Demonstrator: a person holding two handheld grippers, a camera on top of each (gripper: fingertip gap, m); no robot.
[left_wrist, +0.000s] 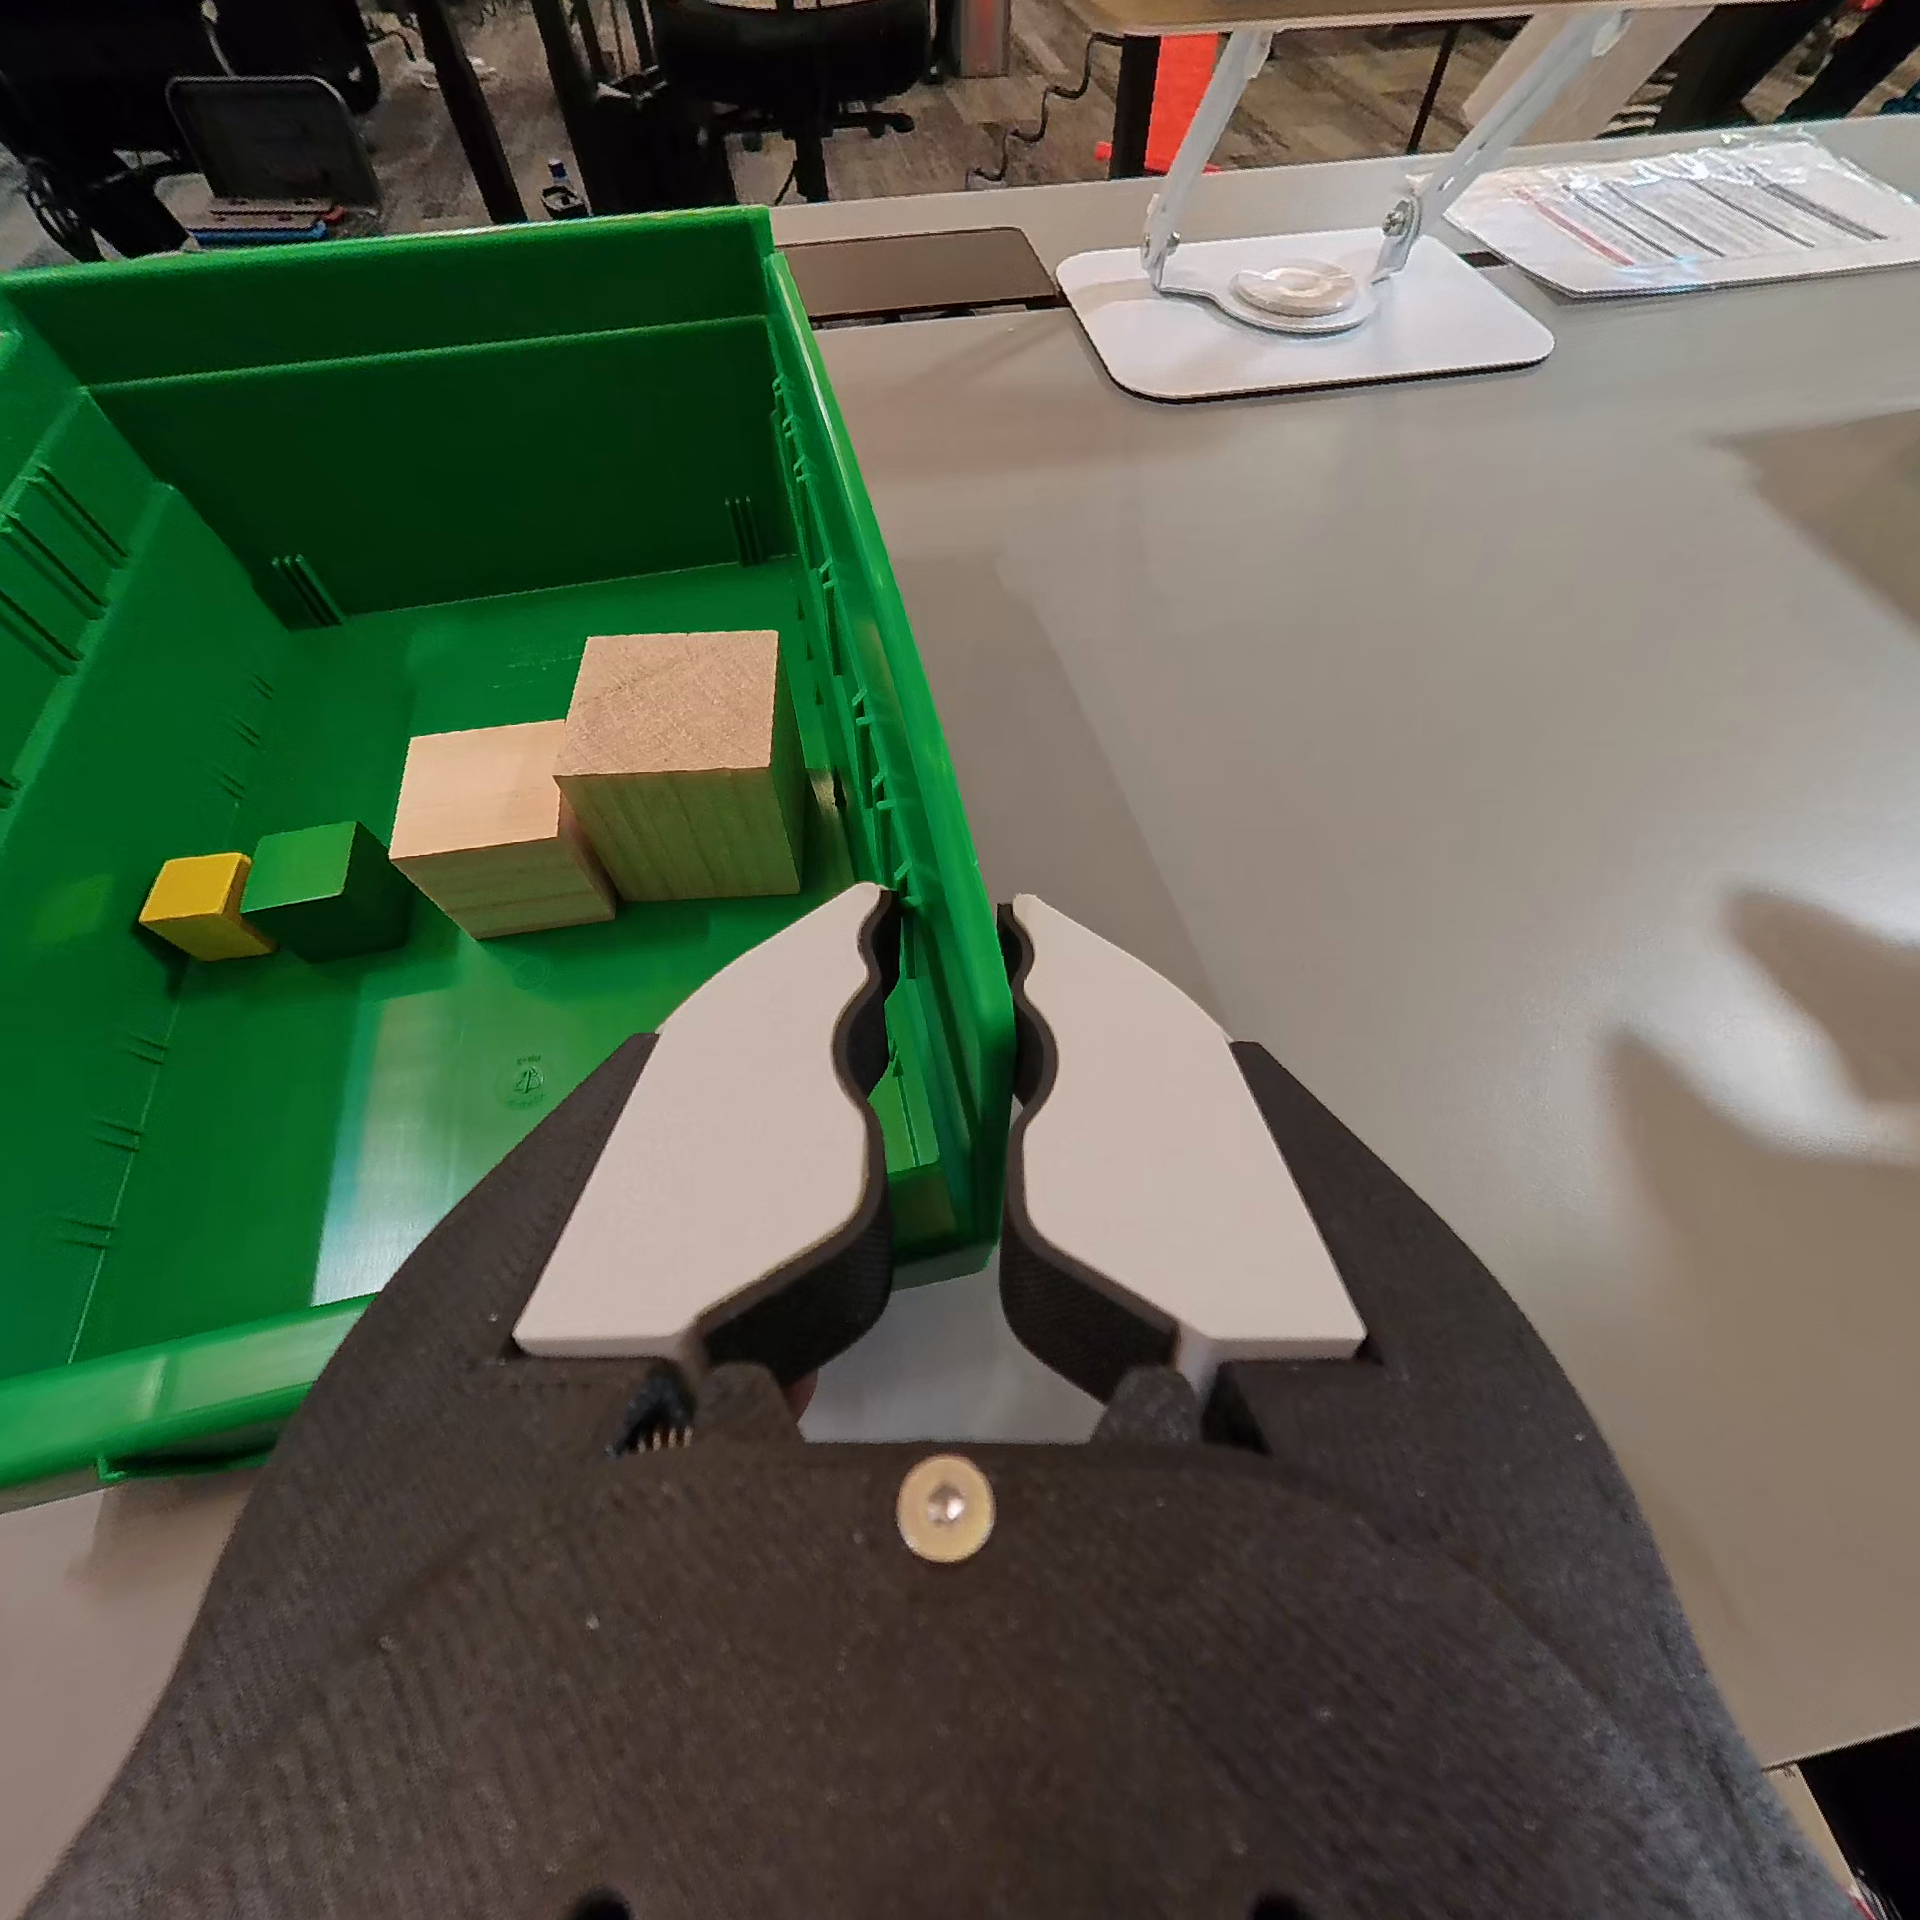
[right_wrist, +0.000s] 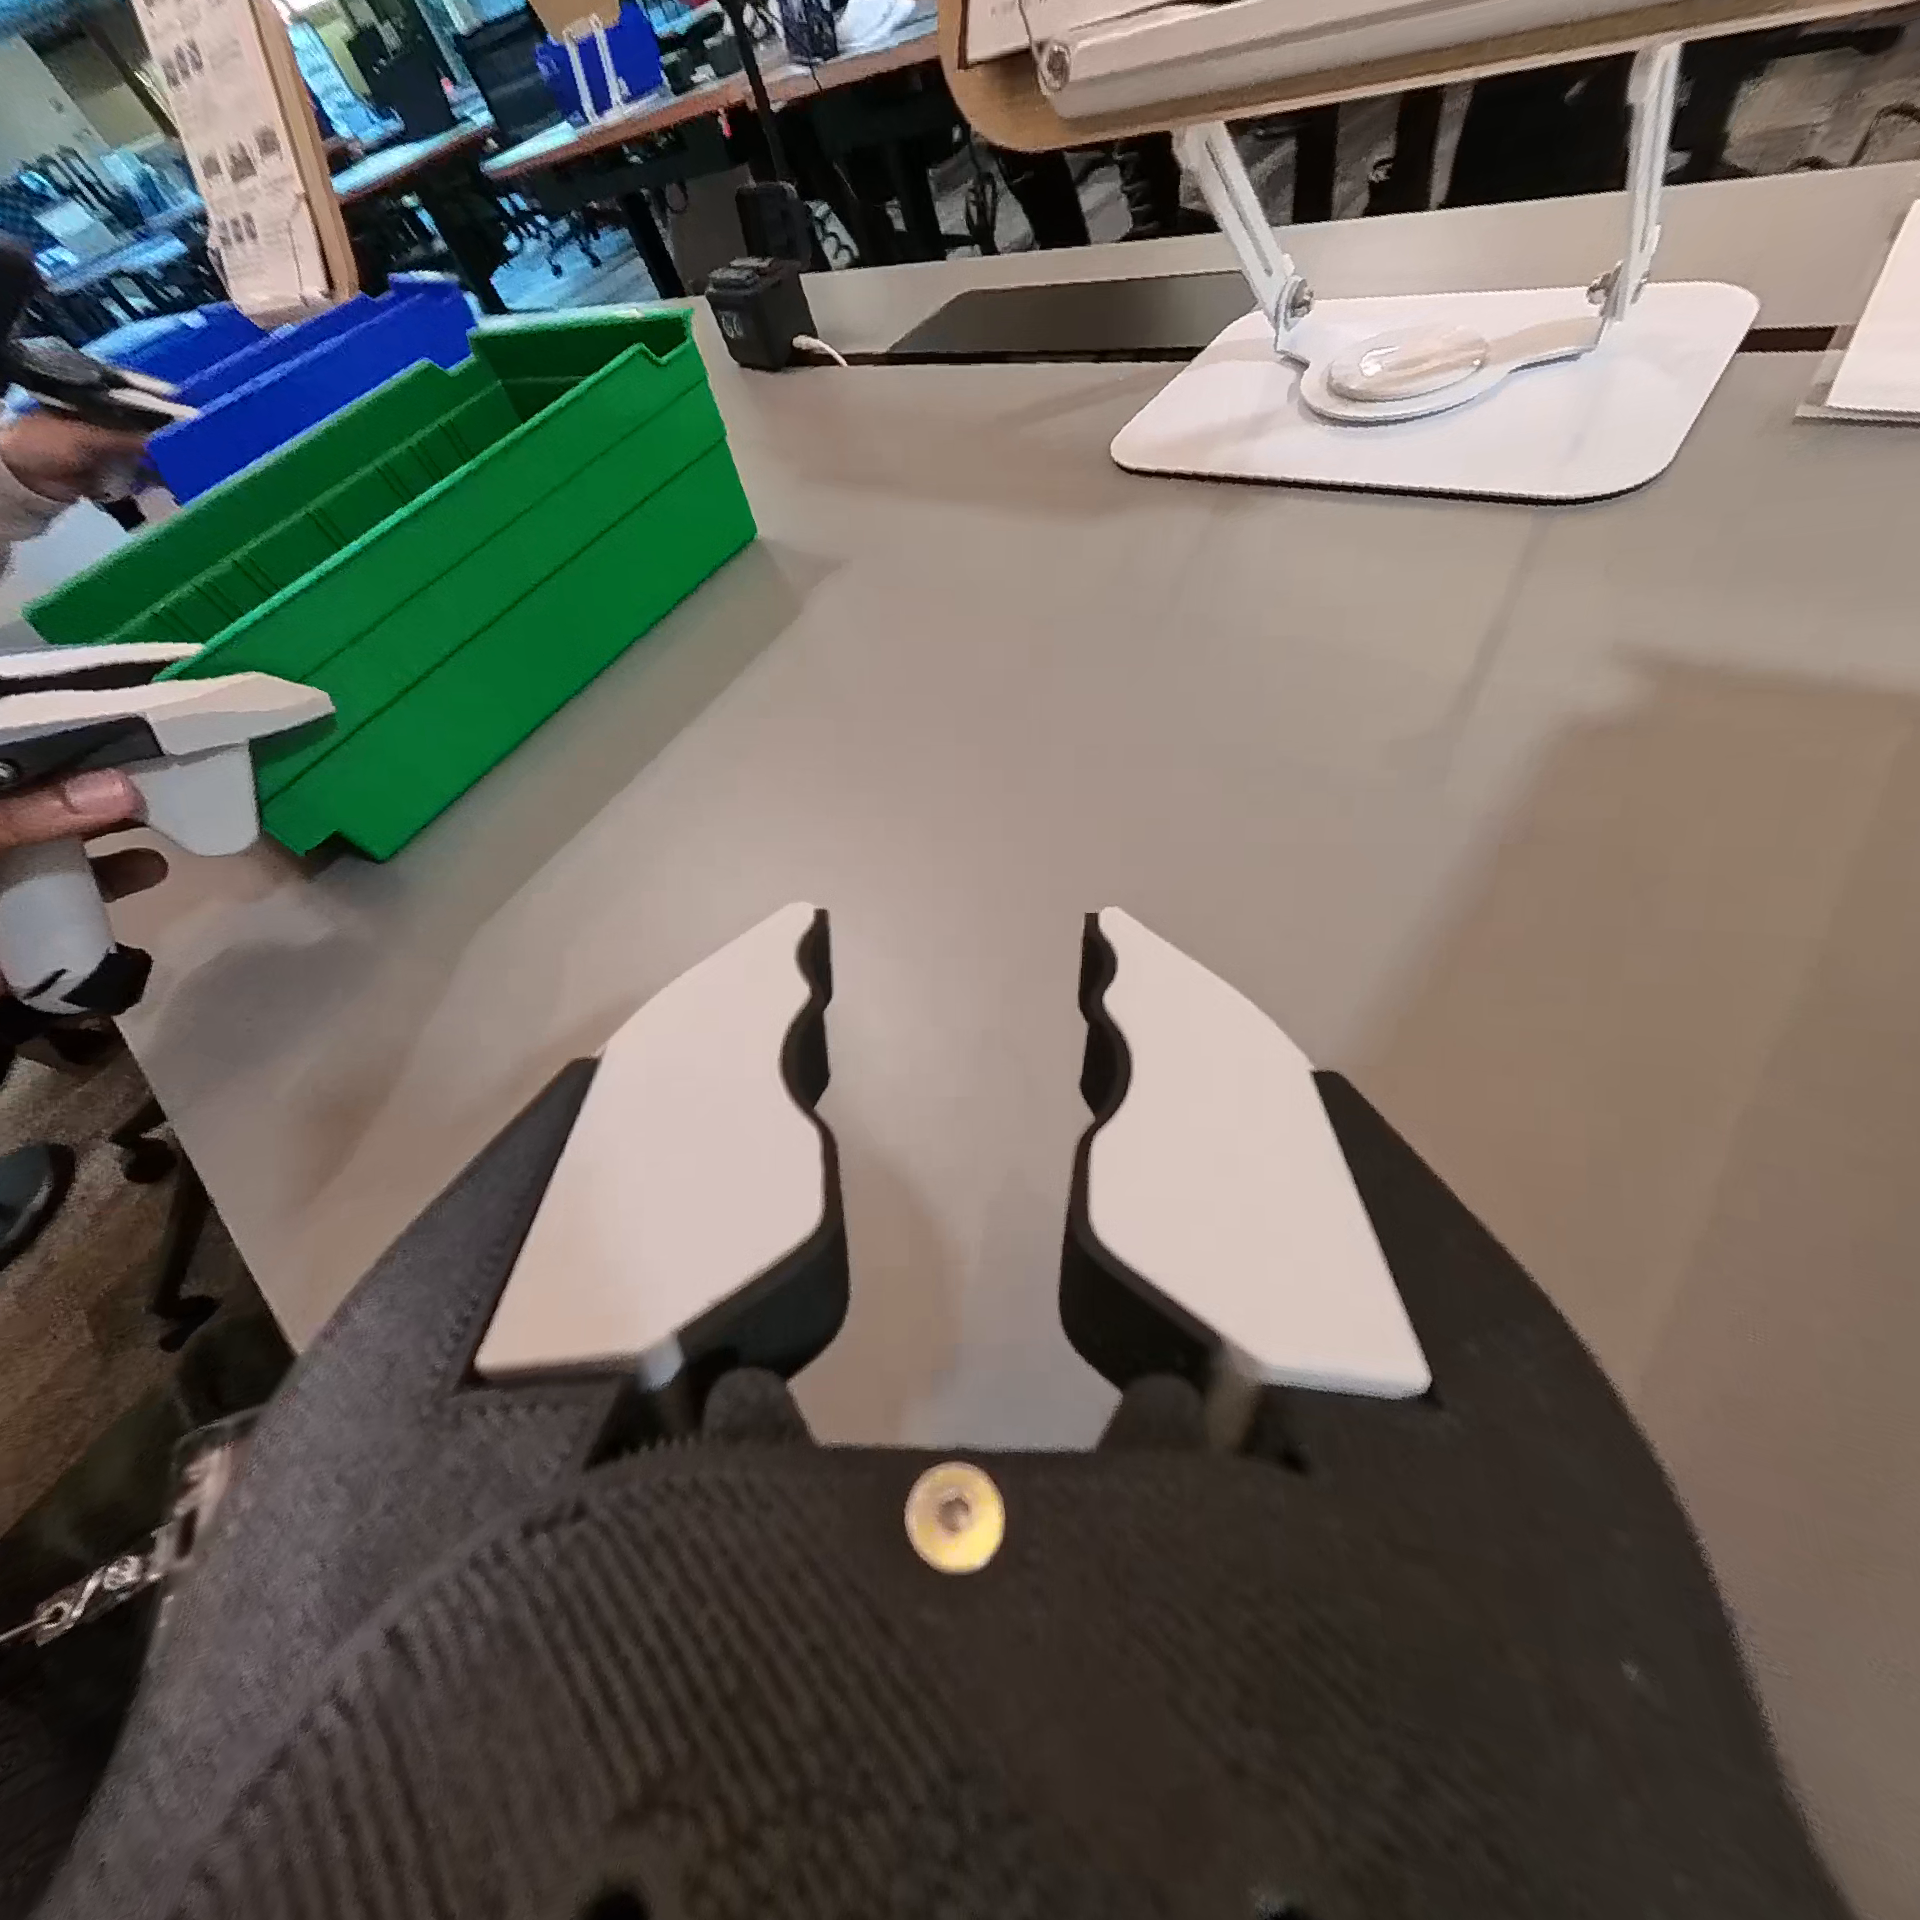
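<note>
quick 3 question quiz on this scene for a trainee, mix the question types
1. True or false: the left gripper straddles the right wall of the green bin.
2. How many blocks lie in the bin?
3. The right gripper is: A) shut on a block B) open over the grey table C) inside the bin

Key: 1 true. 2 four: yellow block, green block, small wooden block, large wooden block. 3 B.
</note>
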